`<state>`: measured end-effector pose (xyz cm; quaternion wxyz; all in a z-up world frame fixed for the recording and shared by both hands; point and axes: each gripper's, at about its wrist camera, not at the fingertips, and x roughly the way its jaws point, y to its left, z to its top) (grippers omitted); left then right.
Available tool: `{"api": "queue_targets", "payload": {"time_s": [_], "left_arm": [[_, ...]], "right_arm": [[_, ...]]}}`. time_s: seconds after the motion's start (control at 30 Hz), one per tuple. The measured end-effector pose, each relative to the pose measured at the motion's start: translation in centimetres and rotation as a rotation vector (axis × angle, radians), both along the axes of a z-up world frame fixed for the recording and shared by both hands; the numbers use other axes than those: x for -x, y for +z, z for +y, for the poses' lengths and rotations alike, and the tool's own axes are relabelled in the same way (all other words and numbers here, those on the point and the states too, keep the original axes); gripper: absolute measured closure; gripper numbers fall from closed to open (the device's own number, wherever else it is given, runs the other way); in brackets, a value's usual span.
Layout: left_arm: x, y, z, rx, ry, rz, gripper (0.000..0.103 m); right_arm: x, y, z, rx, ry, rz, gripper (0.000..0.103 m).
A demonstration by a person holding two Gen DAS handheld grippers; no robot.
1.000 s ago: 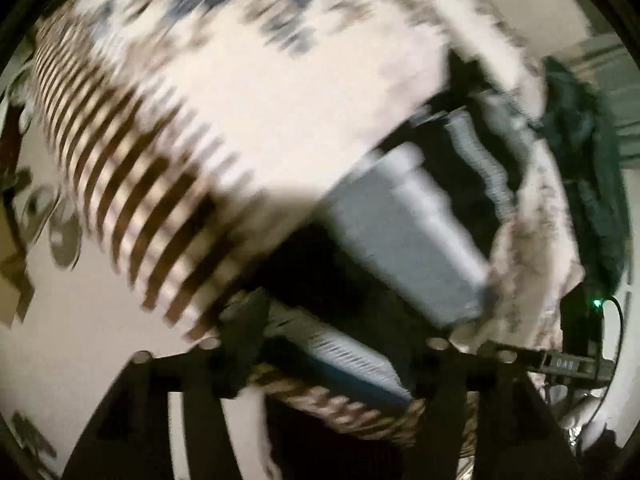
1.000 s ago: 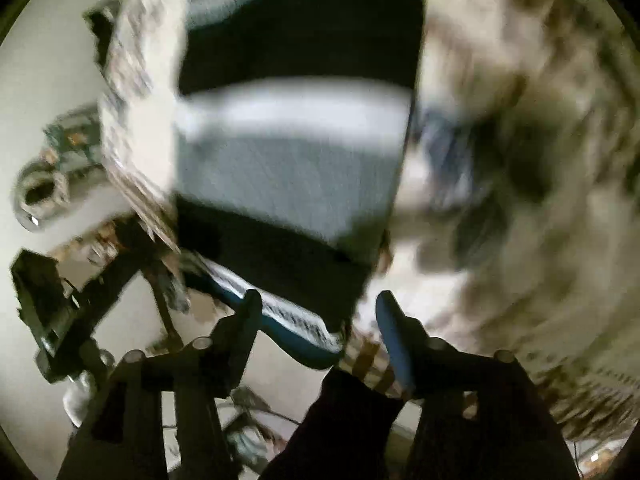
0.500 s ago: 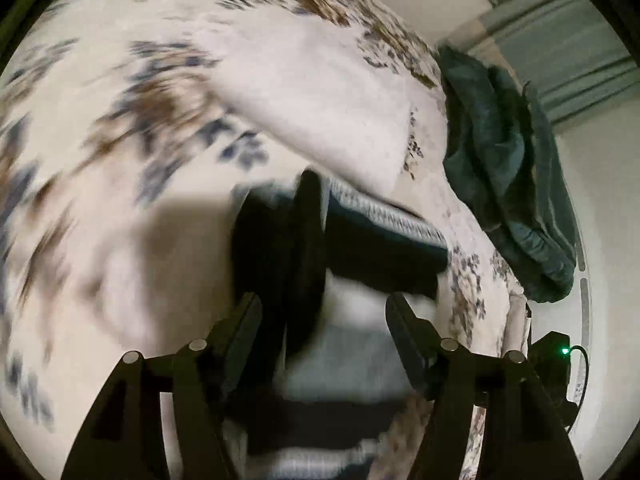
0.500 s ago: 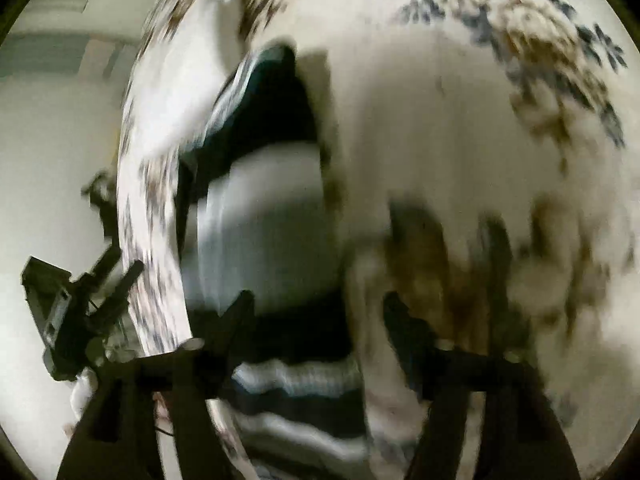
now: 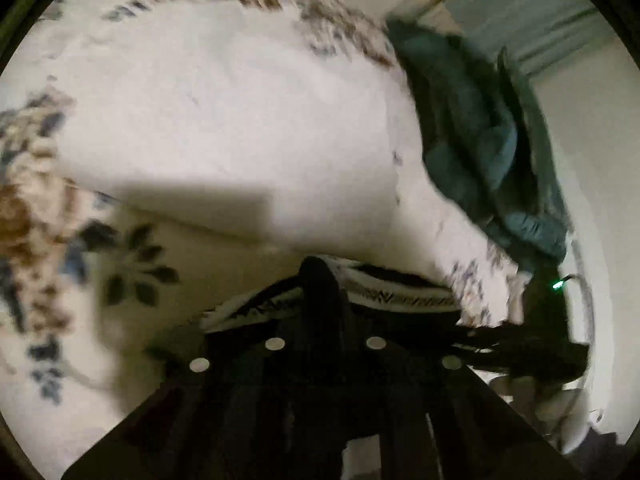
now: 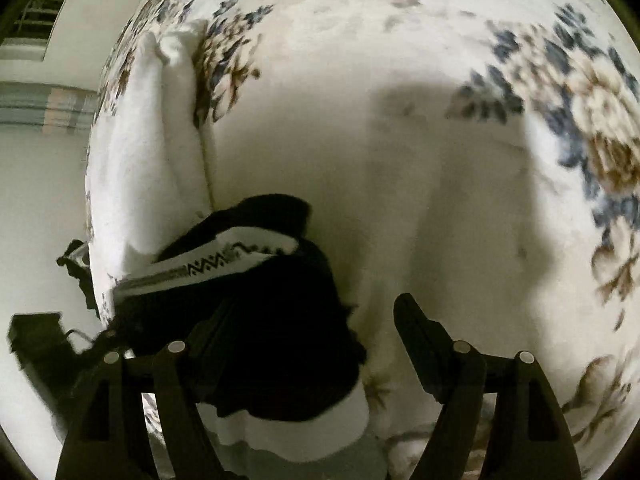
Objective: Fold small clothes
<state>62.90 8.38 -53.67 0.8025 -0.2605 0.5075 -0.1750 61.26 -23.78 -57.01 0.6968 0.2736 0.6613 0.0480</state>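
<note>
Right gripper (image 6: 316,344) gapes open beside the garment (image 6: 264,320); left gripper (image 5: 320,280) pinches its striped edge ahead. Folded over, still rumpled; tidying remains.

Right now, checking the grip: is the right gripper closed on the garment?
No: the right gripper stands open, the garment beside its left finger.

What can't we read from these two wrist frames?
- Left gripper: left wrist view, its fingers merge into the dark striped garment; open or shut unclear.
- Garment shape: right wrist view, bunched and cut off by the bottom edge; type and fold state unclear.
- Teal fabric pile: left wrist view, motion-blurred; what it is can't be told.
- Right gripper: open, but its left finger is hard to separate from the black cloth.
</note>
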Motion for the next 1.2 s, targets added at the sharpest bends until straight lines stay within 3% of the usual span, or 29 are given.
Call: {"api": "queue_targets", "payload": {"time_s": [0.13, 0.33, 0.4, 0.53, 0.7, 0.87, 0.97, 1.03, 1.2], "left_arm": [[0.5, 1.7, 3.7, 0.047, 0.066, -0.013, 0.096], [-1.1, -4.3, 5.0, 0.024, 0.064, 0.132, 0.095], [-1.7, -6.3, 5.4, 0.088, 0.066, 0.216, 0.088], [0.0, -4.9, 6.4, 0.195, 0.088, 0.193, 0.046], [7.0, -1.0, 7.8, 0.193, 0.083, 0.153, 0.042], [18.9, 2.4, 6.9, 0.054, 0.03, 0.191, 0.041], [26.2, 2.0, 6.4, -0.011, 0.021, 0.27, 0.038], [30.1, 0.8, 6.4, -0.012, 0.023, 0.33, 0.038], [38.6, -3.5, 4.4, -0.046, 0.064, 0.45, 0.038]], "right_arm": [[-0.8, 0.0, 1.5, 0.025, 0.039, -0.005, 0.024], [-1.8, -0.6, 2.9, 0.067, 0.056, 0.027, 0.024], [-1.5, -0.5, 3.1, 0.084, 0.059, 0.033, 0.024], [1.5, 1.0, 2.2, 0.047, 0.045, 0.047, 0.024], [9.5, 3.2, 0.9, -0.007, 0.073, 0.075, 0.024], [19.9, 3.5, 0.8, -0.041, 0.125, 0.157, 0.024], [26.7, 2.2, 1.0, -0.068, 0.143, 0.231, 0.024], [31.6, 0.7, 1.3, -0.103, 0.136, 0.291, 0.024], [39.2, -2.8, 2.8, -0.12, 0.133, 0.374, 0.024]]}}
